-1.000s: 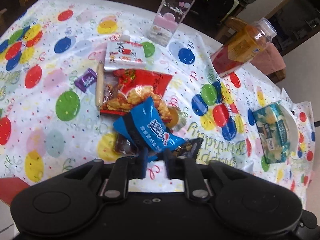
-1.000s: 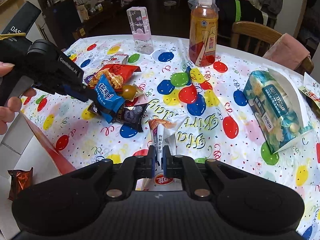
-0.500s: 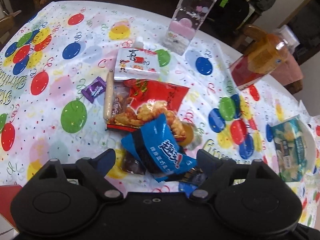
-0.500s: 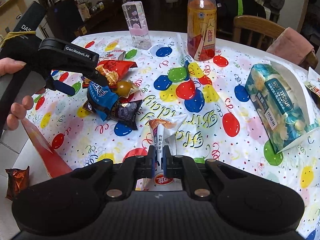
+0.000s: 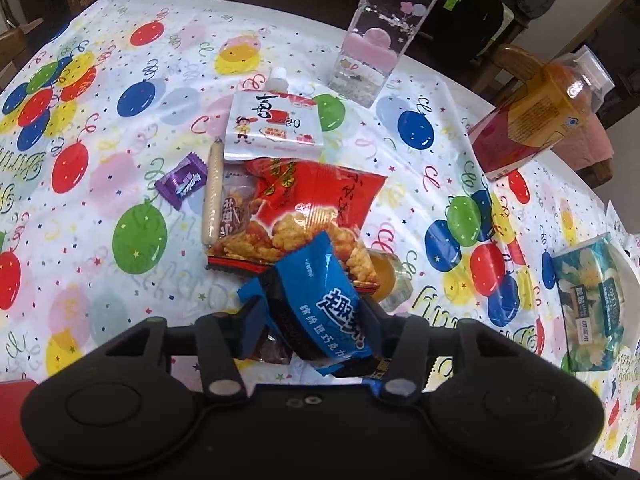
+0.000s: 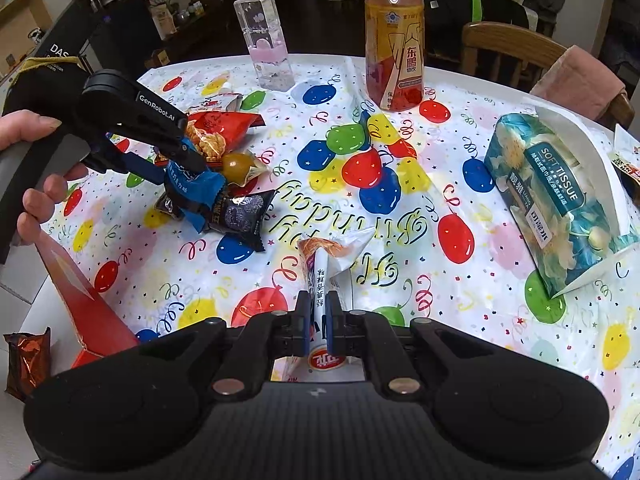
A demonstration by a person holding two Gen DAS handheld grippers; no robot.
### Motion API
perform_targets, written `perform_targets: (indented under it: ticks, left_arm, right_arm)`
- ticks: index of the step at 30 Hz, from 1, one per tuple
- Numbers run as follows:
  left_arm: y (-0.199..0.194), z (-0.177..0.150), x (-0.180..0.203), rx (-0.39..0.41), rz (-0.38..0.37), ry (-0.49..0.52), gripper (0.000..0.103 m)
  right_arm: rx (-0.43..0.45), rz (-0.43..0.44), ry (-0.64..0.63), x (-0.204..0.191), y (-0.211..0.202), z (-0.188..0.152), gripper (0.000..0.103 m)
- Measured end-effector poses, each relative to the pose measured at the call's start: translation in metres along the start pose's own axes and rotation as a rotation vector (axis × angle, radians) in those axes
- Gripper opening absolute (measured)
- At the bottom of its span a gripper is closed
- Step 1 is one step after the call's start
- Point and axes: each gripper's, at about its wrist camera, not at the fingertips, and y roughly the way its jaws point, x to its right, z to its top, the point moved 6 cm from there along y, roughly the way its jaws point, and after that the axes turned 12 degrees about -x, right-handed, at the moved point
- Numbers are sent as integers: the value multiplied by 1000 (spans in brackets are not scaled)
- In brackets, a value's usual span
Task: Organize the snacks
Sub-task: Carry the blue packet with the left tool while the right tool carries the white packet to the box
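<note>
A heap of snacks lies on the balloon-print tablecloth [image 5: 100,152]: a red chip bag [image 5: 312,204], a white spouted pouch [image 5: 276,128], a sausage stick [image 5: 212,196], a purple candy [image 5: 182,182], a jelly cup [image 6: 236,164] and a dark packet [image 6: 244,212]. My left gripper [image 5: 310,324] is shut on the blue snack packet [image 5: 320,300] across its body, at the near end of the heap; the right wrist view shows this gripper [image 6: 184,164] in a hand. My right gripper [image 6: 316,316] is shut on a white snack packet [image 6: 320,276] above the table's near side.
An orange drink bottle [image 6: 394,36] and a clear pink box [image 6: 266,44] stand at the back. A soft-tissue pack [image 6: 556,196] lies at the right. A red box flap [image 6: 80,292] and a brown foil packet [image 6: 28,356] sit off the table's left edge. A wooden chair [image 6: 500,48] stands behind.
My left gripper let go of the blue packet, opened wide, moved forward over it, and has now shut across its body. The right gripper has kept still with its white packet.
</note>
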Motion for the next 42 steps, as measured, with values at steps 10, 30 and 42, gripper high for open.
perform_targets:
  ticks: [10, 30, 42]
  left_arm:
    - [-18, -7, -8, 20, -45, 25, 39]
    - [-97, -61, -23, 17, -188, 256, 38]
    - [-139, -95, -53, 0, -256, 390, 37]
  right_arm:
    - [17, -10, 6, -10, -15, -5, 7]
    - [94, -48, 70, -80, -88, -33, 7]
    - [136, -19, 94, -149, -106, -44, 7]
